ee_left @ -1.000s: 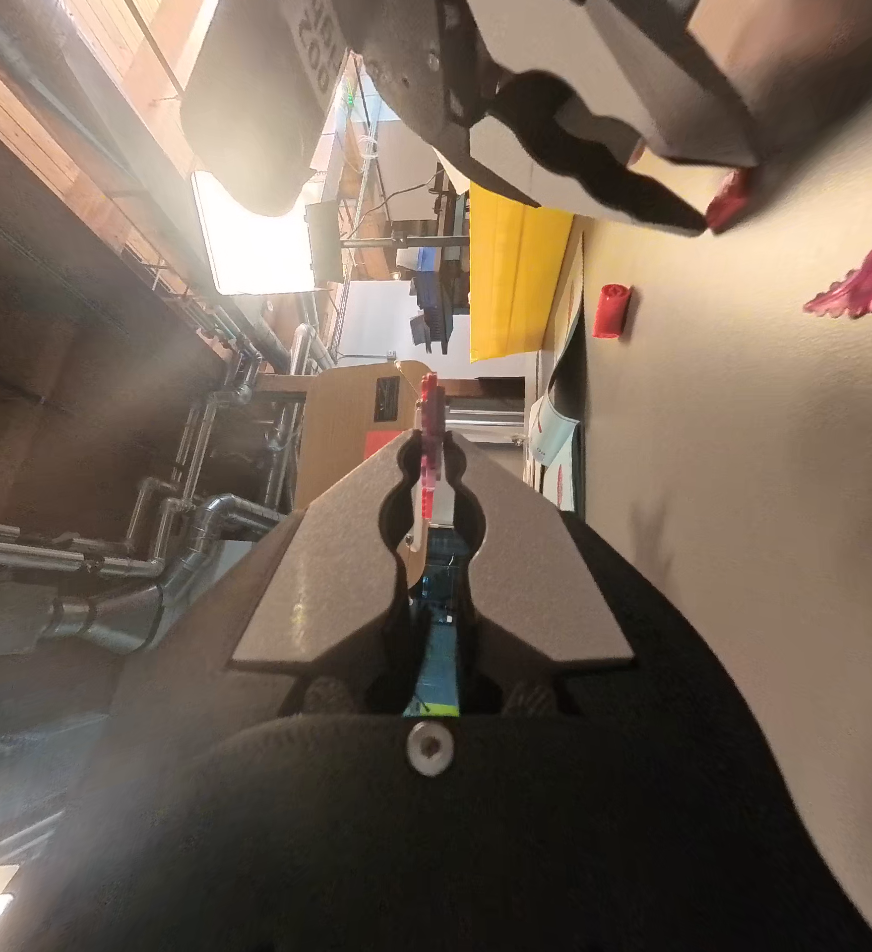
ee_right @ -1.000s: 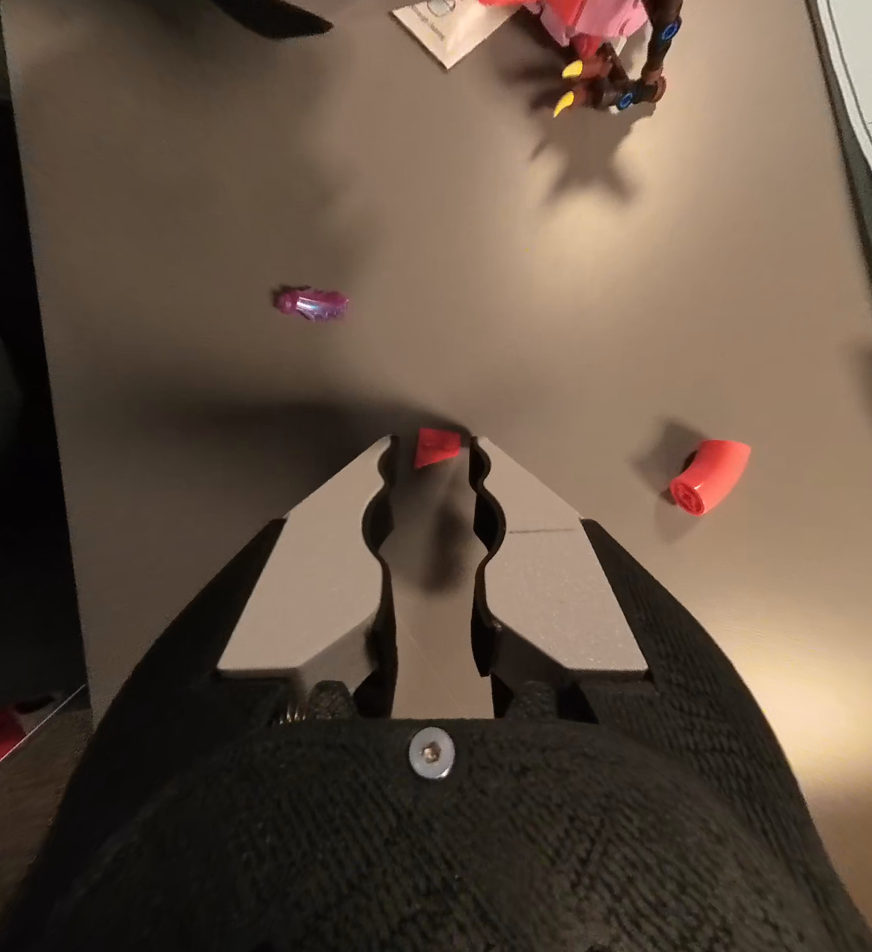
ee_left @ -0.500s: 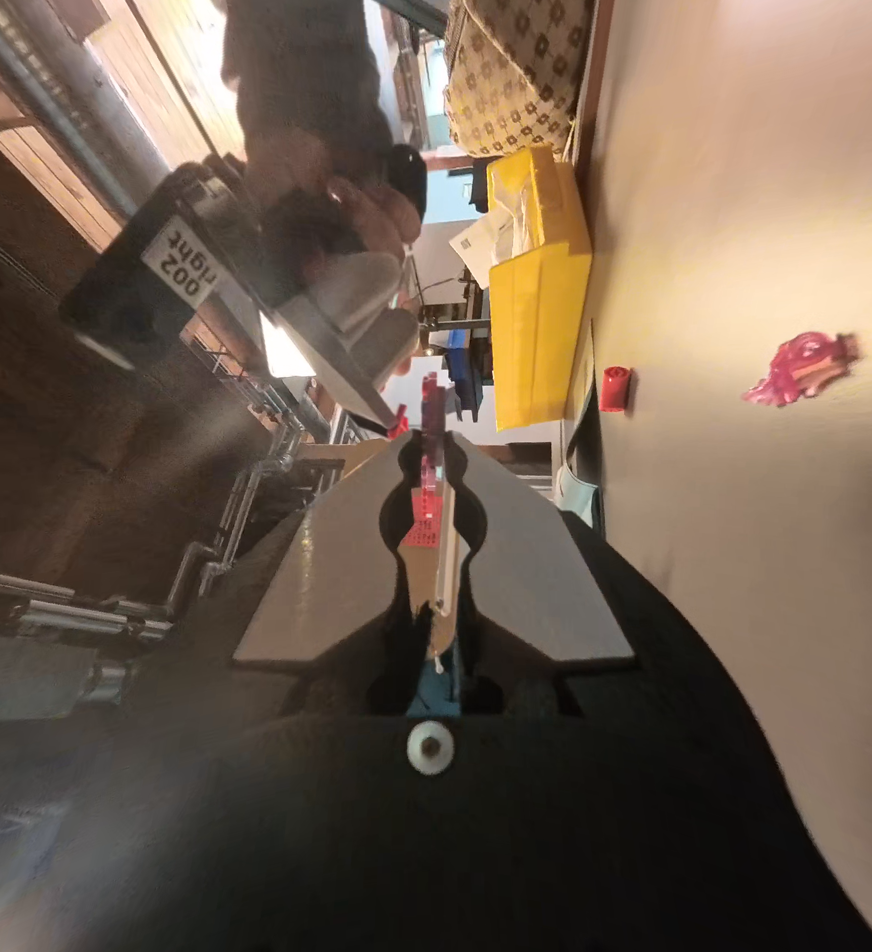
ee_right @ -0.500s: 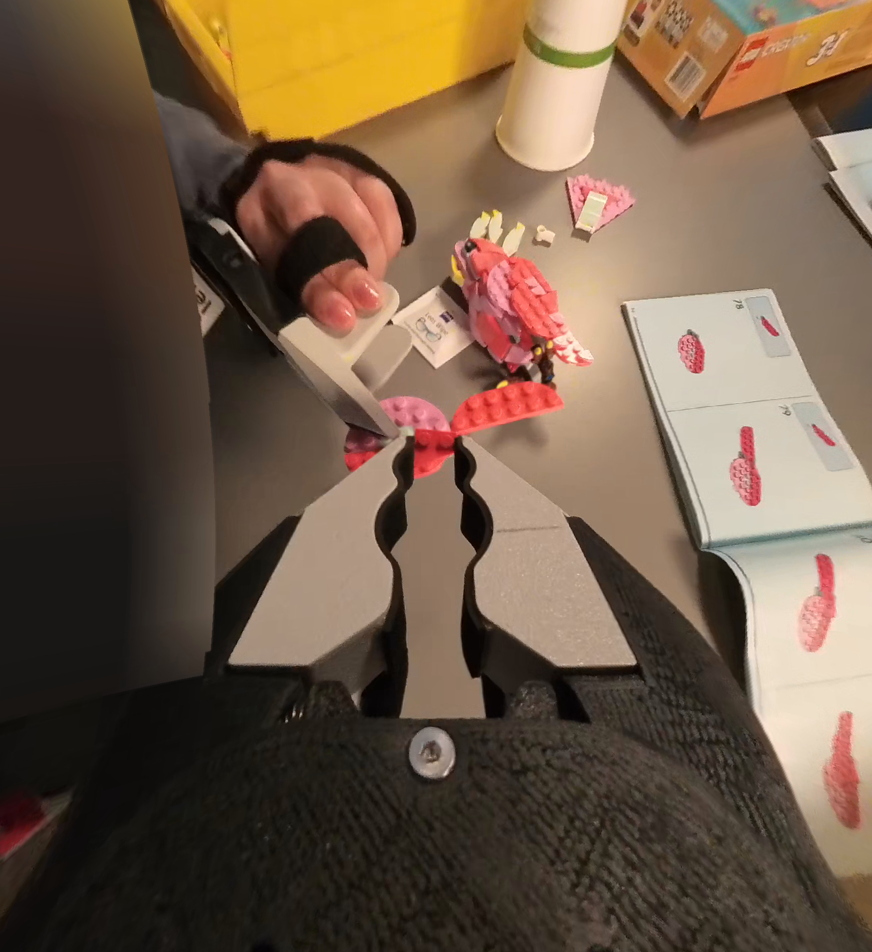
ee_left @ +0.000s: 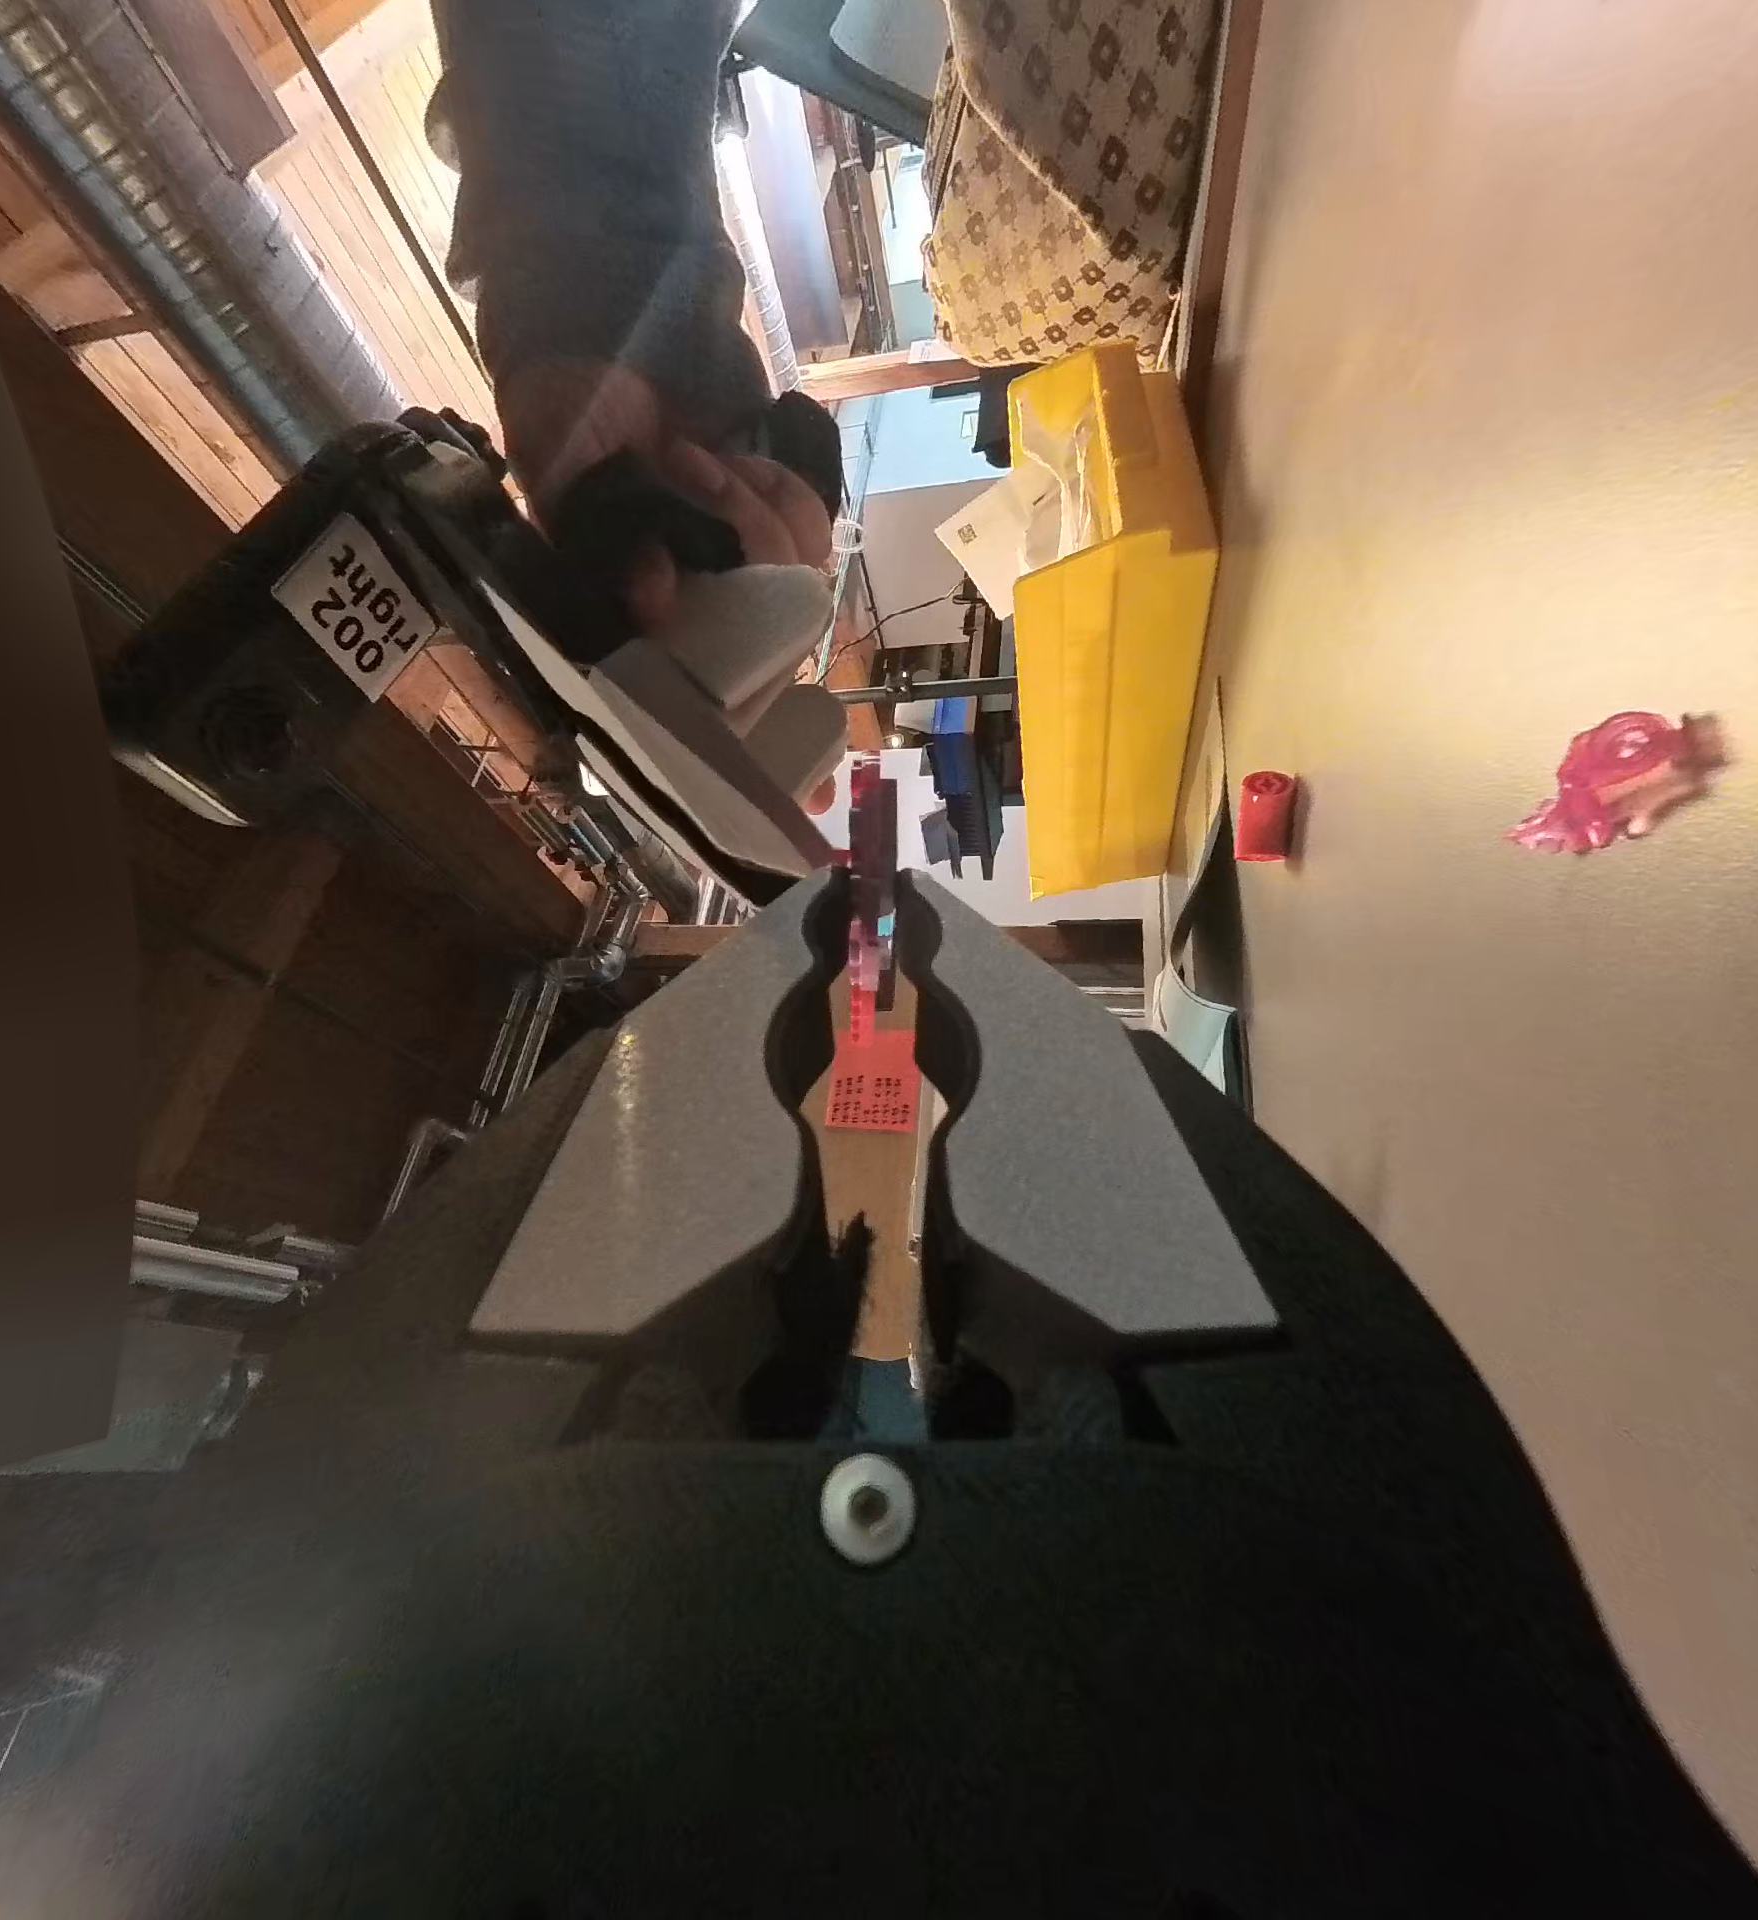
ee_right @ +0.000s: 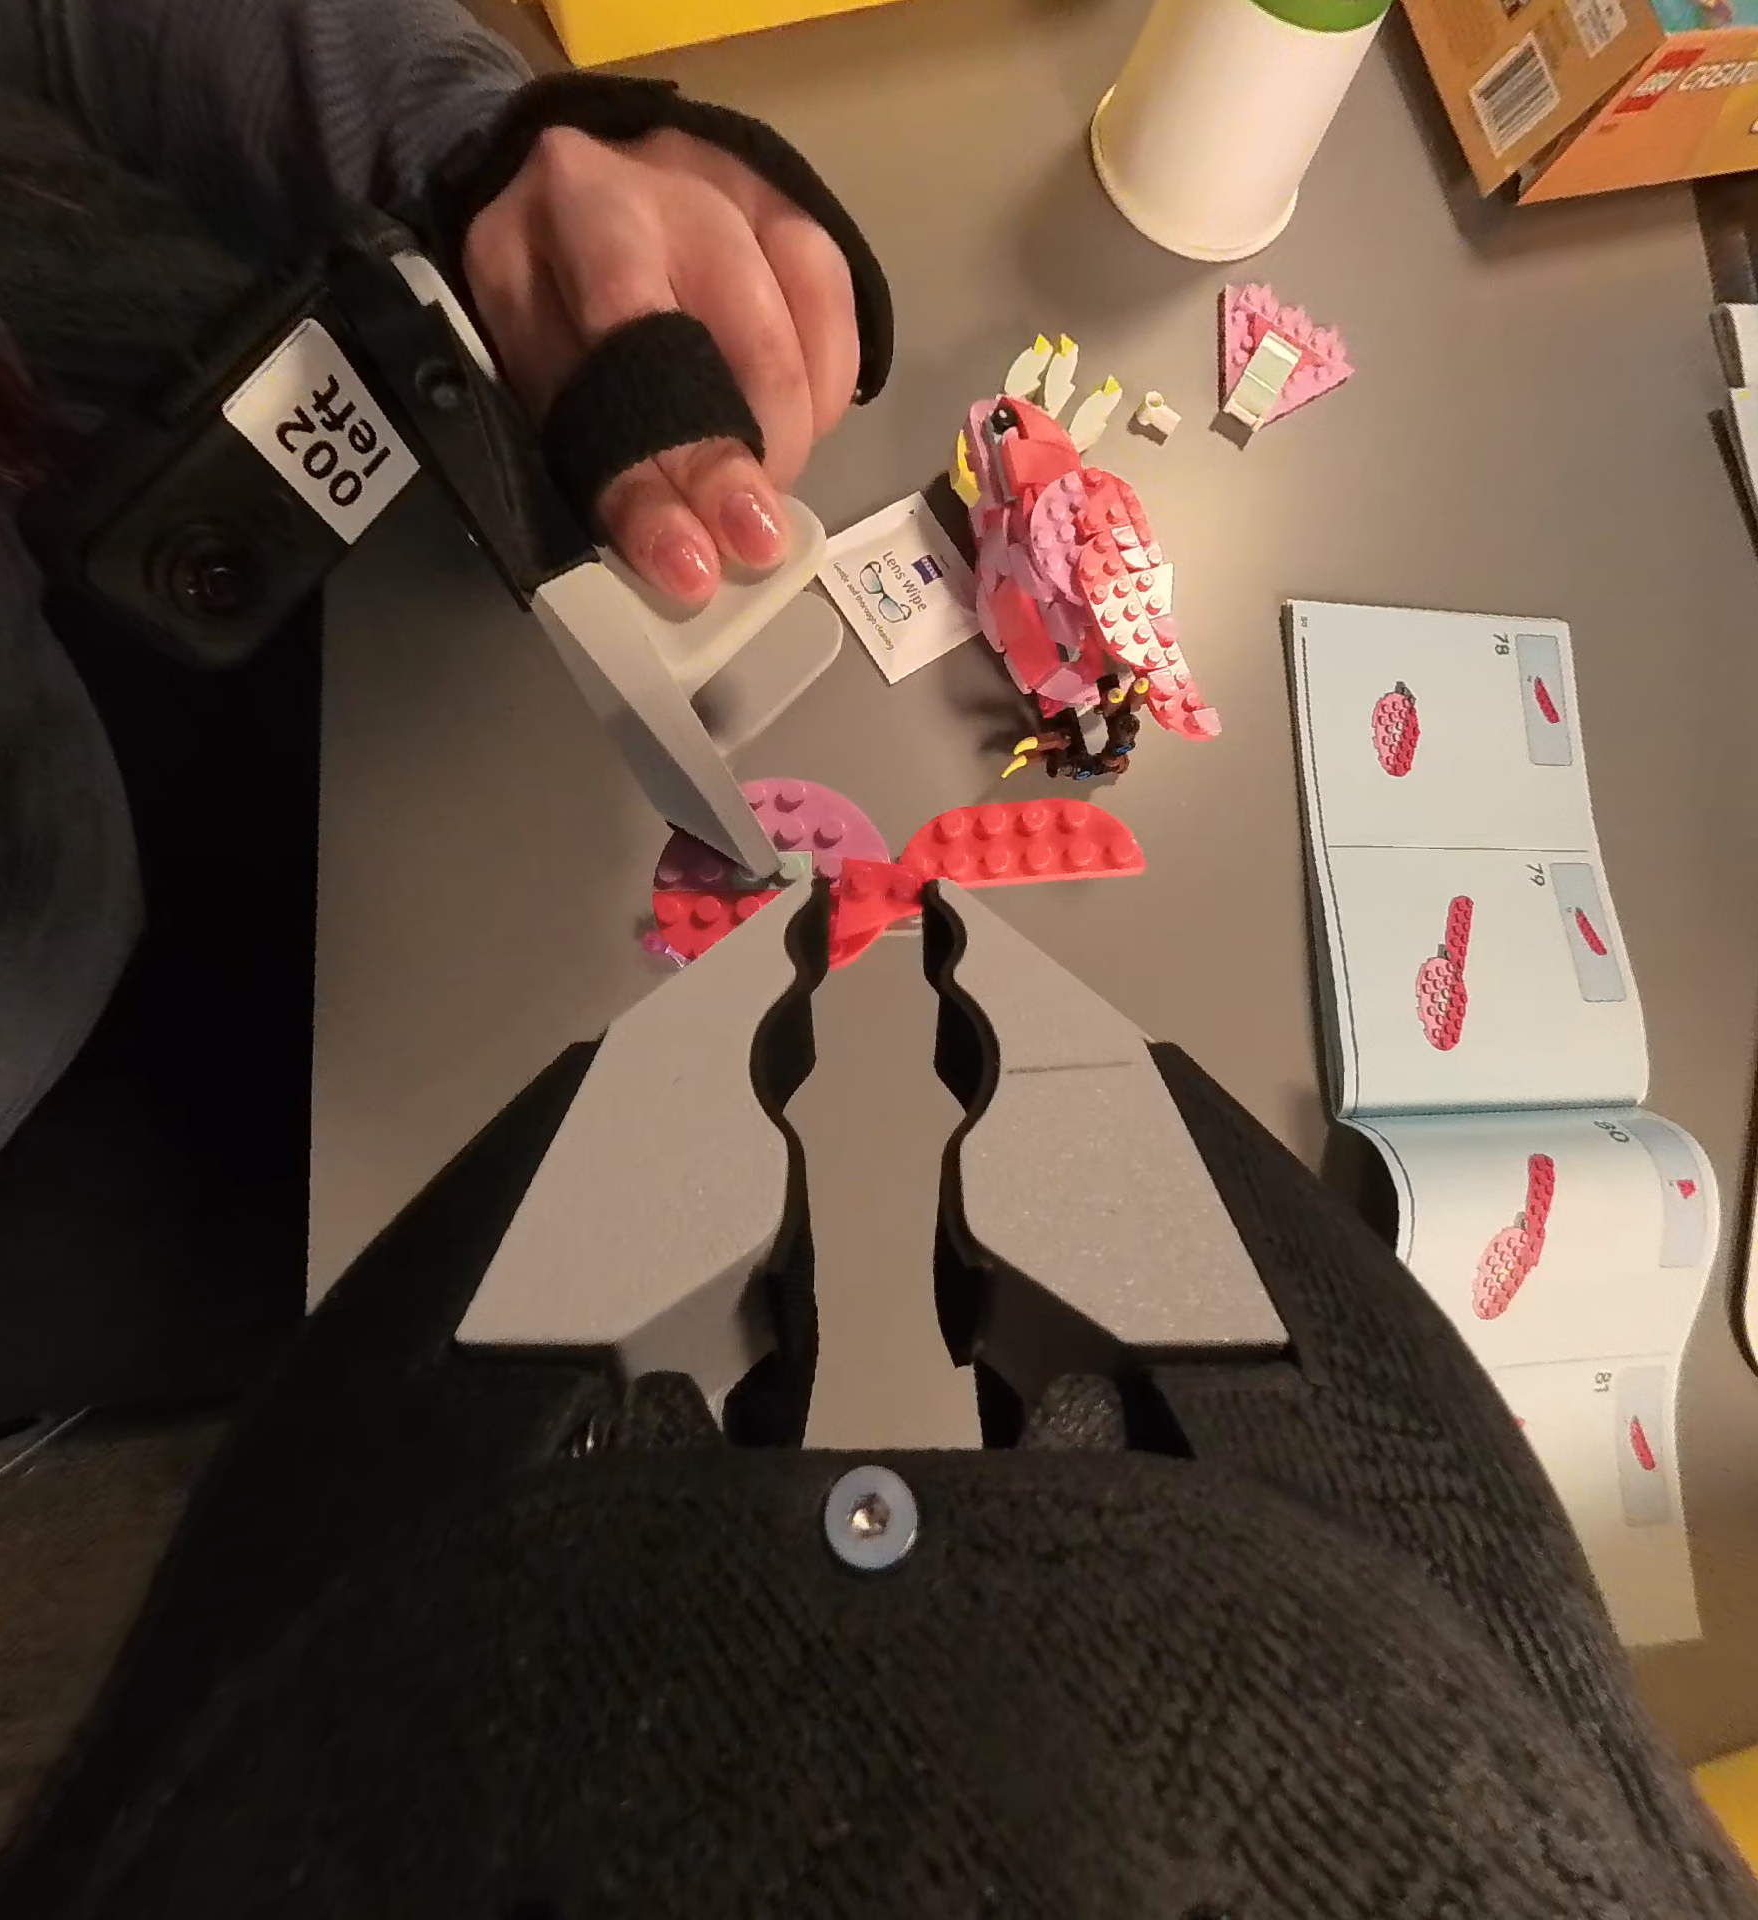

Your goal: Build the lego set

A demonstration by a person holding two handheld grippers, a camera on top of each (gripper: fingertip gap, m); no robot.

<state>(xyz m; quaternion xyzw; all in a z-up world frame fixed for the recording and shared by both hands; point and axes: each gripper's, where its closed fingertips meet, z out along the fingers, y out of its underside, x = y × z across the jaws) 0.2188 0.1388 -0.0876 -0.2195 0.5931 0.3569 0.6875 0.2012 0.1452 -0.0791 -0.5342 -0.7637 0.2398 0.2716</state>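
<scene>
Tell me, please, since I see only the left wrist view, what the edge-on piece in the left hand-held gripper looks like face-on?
Observer: A studded plate assembly: pink round part, red parts, and a long red rounded plate reaching right.
Operator: What does the right hand-held gripper hold?
Observer: The right hand-held gripper pinches a small red wedge plate at the assembly's middle.
Operator: And beyond?
Observer: A pink-and-red brick bird beside an open instruction booklet.

Background stuff: finished pink brick bird point(ee_right: 1072, 582), open instruction booklet point(ee_right: 1467, 862), white paper cup point(ee_right: 1207, 125), lens wipe packet point(ee_right: 896, 603), yellow bin point(ee_left: 1114, 644).
</scene>
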